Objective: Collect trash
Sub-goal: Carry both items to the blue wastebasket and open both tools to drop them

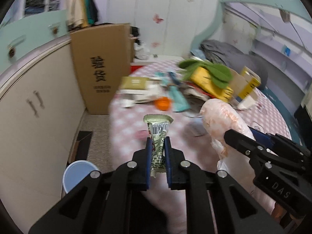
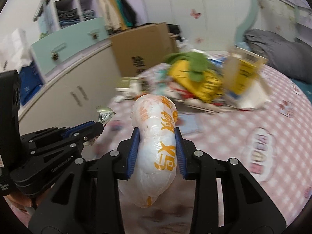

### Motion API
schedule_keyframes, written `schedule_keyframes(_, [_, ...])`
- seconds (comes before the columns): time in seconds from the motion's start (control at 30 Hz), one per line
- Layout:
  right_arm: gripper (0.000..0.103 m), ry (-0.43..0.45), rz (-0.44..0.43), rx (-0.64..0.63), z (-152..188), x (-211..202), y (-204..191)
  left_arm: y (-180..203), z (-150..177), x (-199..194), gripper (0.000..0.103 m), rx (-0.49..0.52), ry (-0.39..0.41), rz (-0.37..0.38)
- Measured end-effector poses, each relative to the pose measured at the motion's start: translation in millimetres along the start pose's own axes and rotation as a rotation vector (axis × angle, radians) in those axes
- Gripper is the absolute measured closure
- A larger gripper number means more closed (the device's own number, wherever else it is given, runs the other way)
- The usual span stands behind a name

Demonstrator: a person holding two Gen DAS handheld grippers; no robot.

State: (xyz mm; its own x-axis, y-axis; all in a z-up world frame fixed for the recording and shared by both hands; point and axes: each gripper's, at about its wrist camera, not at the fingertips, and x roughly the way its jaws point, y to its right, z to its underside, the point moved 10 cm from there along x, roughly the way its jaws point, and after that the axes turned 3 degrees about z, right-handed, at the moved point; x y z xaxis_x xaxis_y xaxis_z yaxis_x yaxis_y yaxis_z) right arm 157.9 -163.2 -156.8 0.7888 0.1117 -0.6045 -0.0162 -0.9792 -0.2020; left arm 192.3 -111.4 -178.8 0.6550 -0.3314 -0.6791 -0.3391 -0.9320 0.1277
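Motion blur smears the trash heap (image 1: pixel 197 83) at the far side of the pink checked bed (image 1: pixel 273 115), so beyond a yellow box (image 2: pixel 243 74), something green (image 1: pixel 212 70) and an orange bit (image 1: pixel 162 103) I cannot sort the items. My left gripper (image 1: pixel 158 142) is nearly closed, pads pinching a green snack wrapper (image 1: pixel 159 130) above the bed's near edge; a blue bin (image 1: pixel 78 173) on the floor beside the bed is half cut off, contents unseen. My right gripper (image 2: pixel 157 136) clamps a stuffed white plastic bag (image 2: pixel 156 146) with orange print, contents hidden, above the bed short of the heap.
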Motion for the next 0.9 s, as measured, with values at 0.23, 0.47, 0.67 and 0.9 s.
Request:
schedule_keyframes(0.23, [0.068, -0.041, -0.179, -0.142, -11, 42, -120, -124, 15, -25, 0.091, -0.150, 0.025, -0.175])
schedule_keyframes(0.47, [0.068, -0.140, -0.282, -0.255, 5, 117, -223, -250, 52, -27, 0.091, -0.313, -0.029, -0.355])
schedule_keyframes(0.67, [0.056, -0.234, -0.374, -0.232, 20, 184, -288, -325, 74, -13, 0.091, -0.424, -0.075, -0.425])
schedule_keyframes(0.9, [0.036, -0.258, -0.350, -0.165, 40, 233, -304, -366, 94, 12, 0.091, -0.493, -0.123, -0.452])
